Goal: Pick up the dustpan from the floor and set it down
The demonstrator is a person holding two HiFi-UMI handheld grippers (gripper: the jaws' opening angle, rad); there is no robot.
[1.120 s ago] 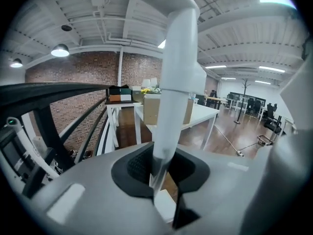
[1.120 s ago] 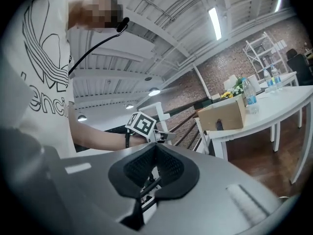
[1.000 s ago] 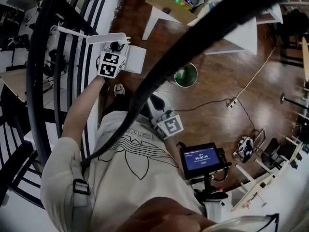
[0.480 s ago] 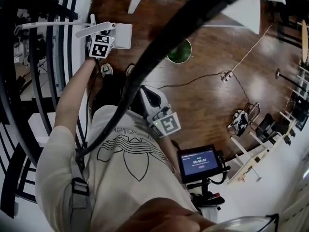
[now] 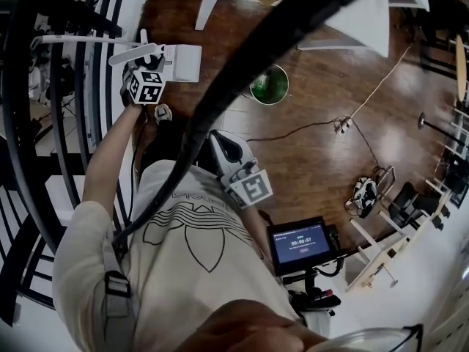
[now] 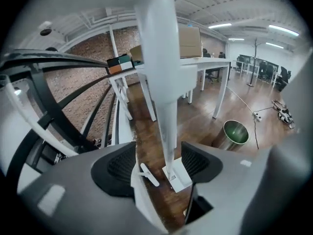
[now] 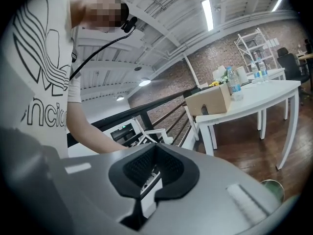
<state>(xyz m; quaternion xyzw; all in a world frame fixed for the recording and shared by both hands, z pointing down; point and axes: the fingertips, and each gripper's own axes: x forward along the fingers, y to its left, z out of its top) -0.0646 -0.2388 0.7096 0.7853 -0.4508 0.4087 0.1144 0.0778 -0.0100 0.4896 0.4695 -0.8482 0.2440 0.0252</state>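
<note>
Closest in, the right gripper (image 7: 154, 150) sits level at the front of our white T-shirt (image 5: 198, 248), its jaws drawn together with nothing between them. A small lit screen (image 5: 300, 244) stands just beside it on a stand. Further out, at the end of the outstretched left arm, the left gripper (image 6: 159, 161) points steeply down. Its jaws are opening, both pads standing clear of the dustpan's handle (image 6: 161, 62), which rises upright through the gap between them. The white dustpan (image 5: 183, 62) rests with its pan on the brown wood floor (image 5: 315, 167), close against the black railing (image 5: 69, 86) at the left. Past it, well apart on open floor, stands a green metal bin (image 5: 268, 85). A thin cable (image 5: 293, 132) trails across the boards beyond the bin. Farthest off, a white table (image 5: 359, 20) carries a cardboard box at the far edge of the room.
</note>
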